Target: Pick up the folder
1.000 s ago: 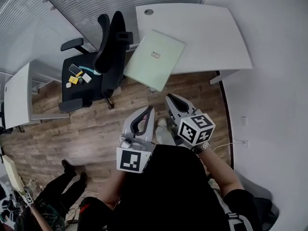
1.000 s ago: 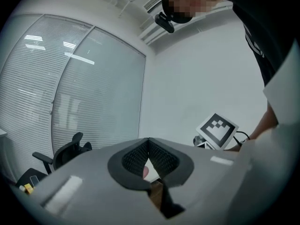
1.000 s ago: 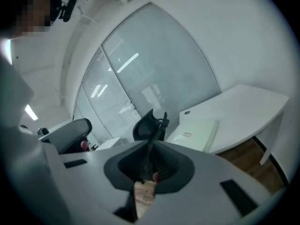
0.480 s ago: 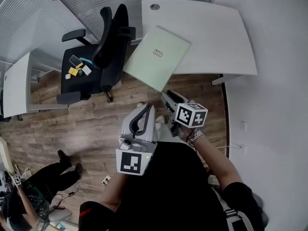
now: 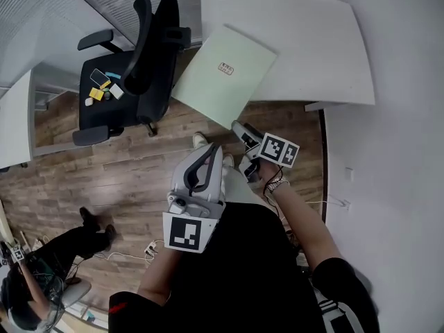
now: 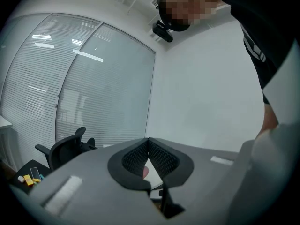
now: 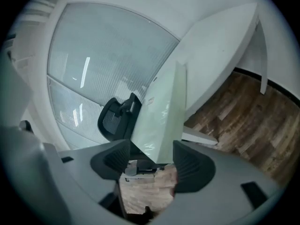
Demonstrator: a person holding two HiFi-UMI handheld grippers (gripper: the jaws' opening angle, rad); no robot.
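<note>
A pale green folder [image 5: 223, 75] is lying closed on a white desk [image 5: 312, 47], a small label [image 5: 225, 68] showing on its cover. Its near corner is jutting past the desk's edge over wooden flooring [image 5: 139, 165], beside a black office chair [image 5: 149, 54].

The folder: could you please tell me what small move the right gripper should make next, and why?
Probably ease the right gripper forward until the near corner of the folder sits well between its jaws. The folder overhangs the edge of the desk, that corner lines up with the opening jaws, and they are not pressing on it yet.
</note>
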